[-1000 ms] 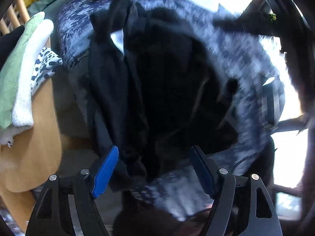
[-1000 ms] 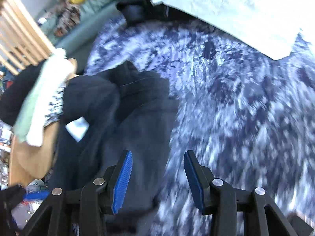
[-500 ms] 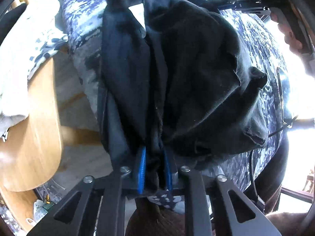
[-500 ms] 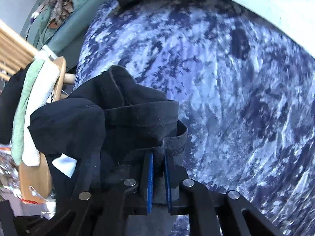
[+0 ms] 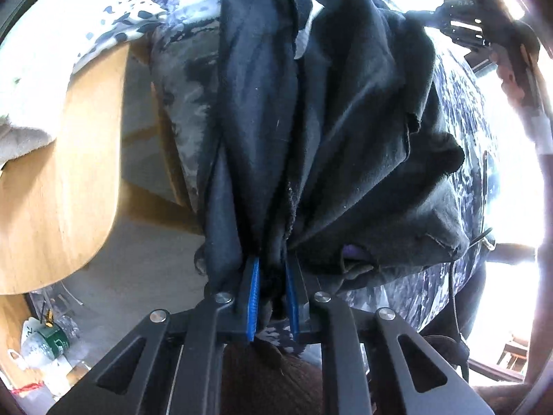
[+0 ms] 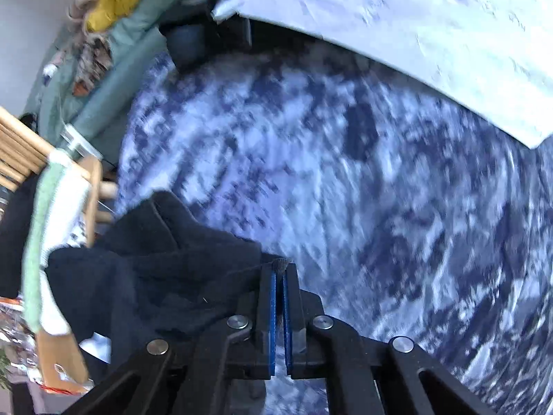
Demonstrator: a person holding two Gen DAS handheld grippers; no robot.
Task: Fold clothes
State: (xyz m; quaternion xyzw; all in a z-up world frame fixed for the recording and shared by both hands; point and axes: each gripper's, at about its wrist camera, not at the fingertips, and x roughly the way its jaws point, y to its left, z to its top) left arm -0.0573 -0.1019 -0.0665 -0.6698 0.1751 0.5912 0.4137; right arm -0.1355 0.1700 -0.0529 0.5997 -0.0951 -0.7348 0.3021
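Note:
A black garment (image 5: 345,121) hangs bunched above a bed with a blue-and-white mottled cover (image 6: 345,190). My left gripper (image 5: 273,269) is shut on a gathered edge of the black garment, which rises from its blue pads. My right gripper (image 6: 279,273) is shut on the garment's waistband edge (image 6: 280,263); the rest of the cloth (image 6: 155,269) trails off to its left. The right gripper also shows in the left wrist view (image 5: 466,27), at the garment's far end.
A wooden chair (image 5: 52,190) left of the bed carries green and white folded cloths (image 6: 45,242). A pale sheet (image 6: 414,34) lies at the bed's far side. Green bedding and a yellow item (image 6: 114,3) lie far left. Clutter sits on the floor (image 5: 45,342).
Both grippers were open a second ago and closed on the black garment half a second ago. Since then they have lifted it off the bed, stretching it between them.

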